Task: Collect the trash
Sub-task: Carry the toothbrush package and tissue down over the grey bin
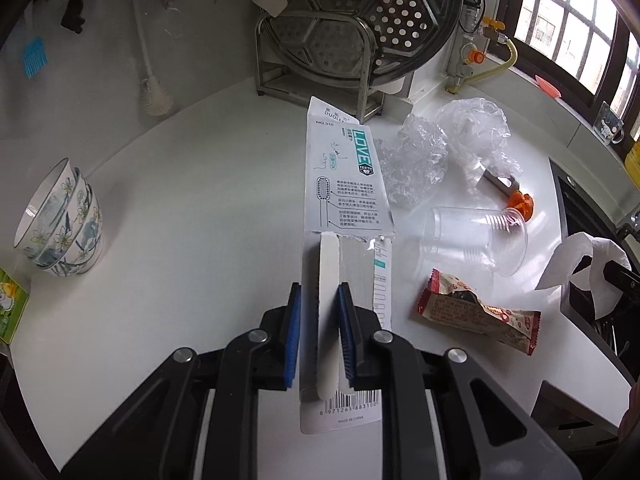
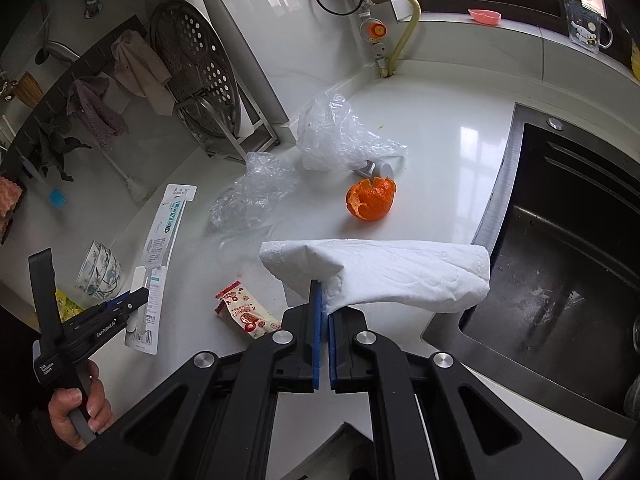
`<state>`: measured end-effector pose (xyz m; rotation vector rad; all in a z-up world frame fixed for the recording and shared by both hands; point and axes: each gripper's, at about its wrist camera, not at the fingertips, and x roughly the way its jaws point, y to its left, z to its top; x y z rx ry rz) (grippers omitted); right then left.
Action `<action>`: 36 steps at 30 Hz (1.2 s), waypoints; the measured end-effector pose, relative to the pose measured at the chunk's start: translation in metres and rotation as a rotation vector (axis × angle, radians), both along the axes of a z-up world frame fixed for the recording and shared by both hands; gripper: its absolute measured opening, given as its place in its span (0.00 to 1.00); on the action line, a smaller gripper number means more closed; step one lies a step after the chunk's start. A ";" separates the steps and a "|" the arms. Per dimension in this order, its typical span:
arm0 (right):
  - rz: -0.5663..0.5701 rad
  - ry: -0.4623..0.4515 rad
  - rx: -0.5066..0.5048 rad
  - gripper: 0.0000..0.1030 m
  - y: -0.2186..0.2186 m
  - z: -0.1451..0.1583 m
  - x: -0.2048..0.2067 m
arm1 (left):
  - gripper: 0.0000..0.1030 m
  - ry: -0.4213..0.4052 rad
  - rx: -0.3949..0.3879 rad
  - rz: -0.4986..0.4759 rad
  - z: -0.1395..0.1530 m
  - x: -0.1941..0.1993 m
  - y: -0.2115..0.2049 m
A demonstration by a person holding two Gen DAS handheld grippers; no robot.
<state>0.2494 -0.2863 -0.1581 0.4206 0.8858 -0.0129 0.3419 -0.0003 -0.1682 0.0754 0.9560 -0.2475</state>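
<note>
My left gripper (image 1: pixel 320 292) is shut on a long white toothbrush package (image 1: pixel 344 172) and holds it over the white counter; the package also shows in the right wrist view (image 2: pixel 164 224). My right gripper (image 2: pixel 323 300) is shut on a white paper towel (image 2: pixel 396 272), which also shows in the left wrist view (image 1: pixel 580 260). On the counter lie a red snack wrapper (image 1: pixel 476 312) (image 2: pixel 244 312), a clear plastic cup (image 1: pixel 472 240) on its side, crumpled clear plastic bags (image 1: pixel 440 148) (image 2: pixel 340 136), and an orange peel (image 2: pixel 370 200) (image 1: pixel 522 204).
Stacked floral bowls (image 1: pixel 60 224) stand at the left. A metal rack with a perforated steamer tray (image 1: pixel 360 28) stands at the back. A dark sink (image 2: pixel 560 248) lies to the right. A gas valve and hose (image 2: pixel 380 32) sit by the window.
</note>
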 end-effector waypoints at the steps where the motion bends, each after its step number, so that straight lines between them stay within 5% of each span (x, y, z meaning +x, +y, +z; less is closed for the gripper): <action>1: 0.001 -0.004 0.002 0.03 0.000 0.003 -0.004 | 0.17 -0.007 0.001 -0.002 0.005 -0.005 0.001; 10: 0.026 -0.029 0.010 0.03 0.002 0.025 -0.055 | 0.17 -0.043 -0.021 -0.034 0.042 -0.068 -0.004; 20: 0.088 -0.042 0.036 0.03 -0.016 0.028 -0.160 | 0.17 -0.059 -0.058 -0.075 0.059 -0.191 -0.054; 29: 0.155 -0.022 0.037 0.03 -0.041 -0.005 -0.272 | 0.17 -0.015 -0.078 -0.104 0.024 -0.319 -0.104; 36: 0.125 0.092 0.075 0.03 -0.051 -0.067 -0.330 | 0.17 0.062 -0.036 -0.170 -0.028 -0.367 -0.138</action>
